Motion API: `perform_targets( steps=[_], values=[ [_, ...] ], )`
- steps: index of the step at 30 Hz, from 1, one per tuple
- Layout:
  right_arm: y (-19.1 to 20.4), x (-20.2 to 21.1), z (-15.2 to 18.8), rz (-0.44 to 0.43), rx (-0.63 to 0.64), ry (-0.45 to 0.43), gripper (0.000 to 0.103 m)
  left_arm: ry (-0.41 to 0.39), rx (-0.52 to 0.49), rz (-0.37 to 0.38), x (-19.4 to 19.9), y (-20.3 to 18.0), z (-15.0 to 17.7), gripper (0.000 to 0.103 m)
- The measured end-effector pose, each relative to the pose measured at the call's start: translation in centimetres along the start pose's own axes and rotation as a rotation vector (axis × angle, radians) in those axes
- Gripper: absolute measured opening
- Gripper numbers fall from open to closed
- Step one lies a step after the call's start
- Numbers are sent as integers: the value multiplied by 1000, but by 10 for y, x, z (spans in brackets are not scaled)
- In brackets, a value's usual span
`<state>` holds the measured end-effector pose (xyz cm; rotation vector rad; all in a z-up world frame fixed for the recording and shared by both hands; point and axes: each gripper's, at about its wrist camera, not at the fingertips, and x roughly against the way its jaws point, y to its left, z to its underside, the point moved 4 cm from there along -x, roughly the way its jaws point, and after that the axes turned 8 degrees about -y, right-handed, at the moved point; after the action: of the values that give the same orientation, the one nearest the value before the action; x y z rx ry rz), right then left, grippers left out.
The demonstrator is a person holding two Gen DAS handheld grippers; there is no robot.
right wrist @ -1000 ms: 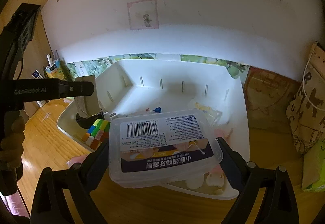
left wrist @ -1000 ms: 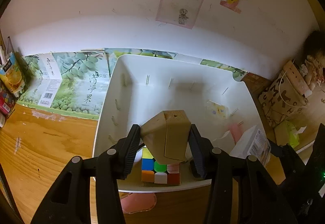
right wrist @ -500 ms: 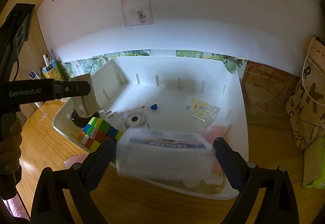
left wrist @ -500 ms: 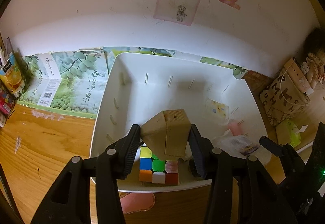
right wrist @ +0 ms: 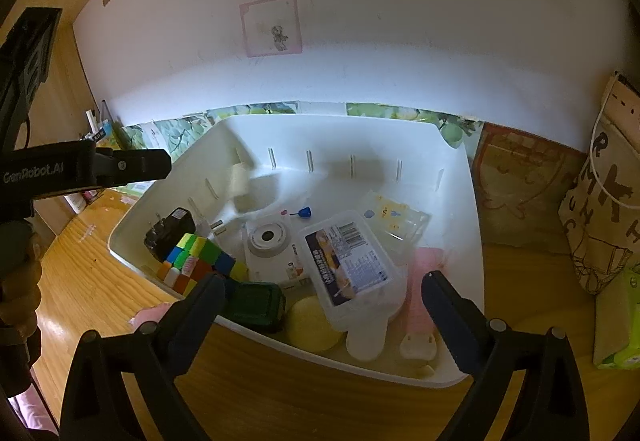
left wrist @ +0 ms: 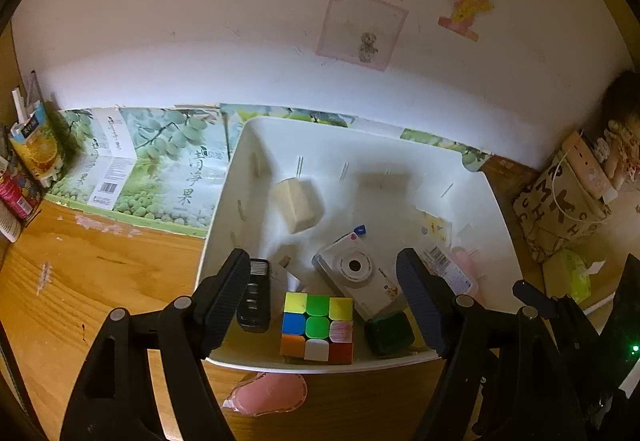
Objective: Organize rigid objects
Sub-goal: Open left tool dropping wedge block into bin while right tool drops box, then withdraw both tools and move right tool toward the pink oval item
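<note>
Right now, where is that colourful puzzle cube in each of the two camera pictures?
Left wrist view: the puzzle cube sits low in the middle, inside the white bin at its near rim, between the two open fingers.
Right wrist view: the cube is at lower left, in the bin's near-left corner.
Shared landmark: the white camera, just right of the cube in both.

Under my open grippers, a smooth white plastic bin (left wrist: 224, 225) is resting on glossy wood table (left wrist: 100, 281); the block (left wrist: 298, 203) is looking matt, the box (right wrist: 352, 265) clear plastic.
</note>
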<state>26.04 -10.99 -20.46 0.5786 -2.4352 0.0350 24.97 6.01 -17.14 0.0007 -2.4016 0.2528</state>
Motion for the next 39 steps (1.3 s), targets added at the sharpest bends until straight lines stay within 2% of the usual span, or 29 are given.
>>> perform_targets(
  steps=[12, 22, 33, 37, 39],
  values=[
    [8, 15, -7, -32, 1, -26, 99, -71, 25, -41, 29, 5, -6, 79],
    [17, 37, -11, -75, 16, -72, 99, -156, 31, -80, 68, 9, -8, 80],
    [37, 61, -10, -130, 58, -96, 99, -225, 50, -135, 112, 16, 11, 83],
    [41, 70, -5, -150, 56, -91, 99, -281, 44, -184, 132, 21, 23, 83],
    [42, 73, -1, -157, 52, -85, 99, -277, 34, -213, 138, 22, 30, 83]
  ],
)
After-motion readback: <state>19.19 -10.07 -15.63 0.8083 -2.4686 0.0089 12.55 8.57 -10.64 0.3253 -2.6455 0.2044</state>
